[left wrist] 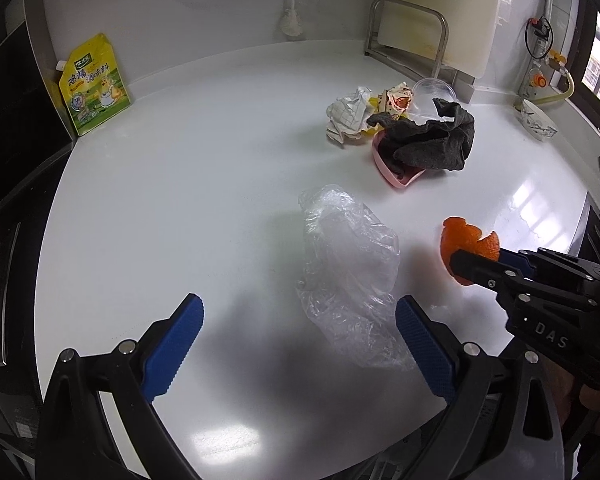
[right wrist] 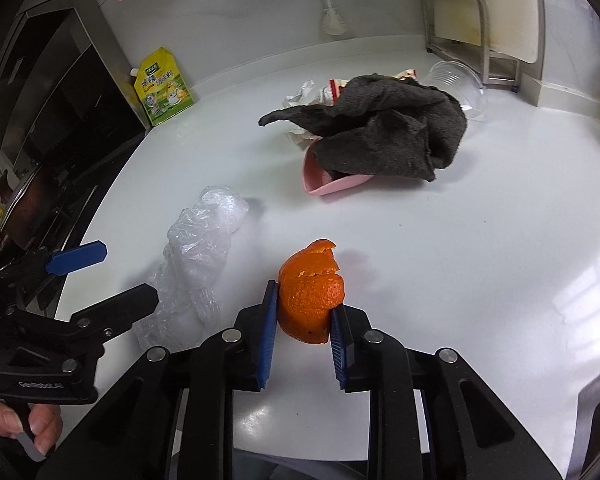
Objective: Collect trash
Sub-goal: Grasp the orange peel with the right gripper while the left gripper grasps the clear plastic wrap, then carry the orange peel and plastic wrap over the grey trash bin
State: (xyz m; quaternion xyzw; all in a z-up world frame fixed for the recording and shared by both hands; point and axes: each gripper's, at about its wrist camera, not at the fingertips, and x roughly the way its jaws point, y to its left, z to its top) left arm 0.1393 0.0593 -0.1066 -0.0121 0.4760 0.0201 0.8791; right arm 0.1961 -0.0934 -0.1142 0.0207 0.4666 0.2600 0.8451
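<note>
My right gripper (right wrist: 305,312) is shut on an orange peel (right wrist: 310,294) just above the white counter; the peel also shows in the left wrist view (left wrist: 460,246). A crumpled clear plastic bag (left wrist: 350,276) lies on the counter, partly between my open left gripper's (left wrist: 298,320) fingers and nearer the right one; it also shows in the right wrist view (right wrist: 198,260). Further back lie crumpled paper (left wrist: 348,116), a printed wrapper (left wrist: 398,102) and a clear plastic cup (left wrist: 432,94) on its side.
A dark grey cloth (right wrist: 384,132) drapes over a pink dish (right wrist: 332,182). A yellow-green refill pouch (left wrist: 94,86) leans against the left wall. A metal rack (left wrist: 410,36) with a white board stands at the back right. The stove is at the left.
</note>
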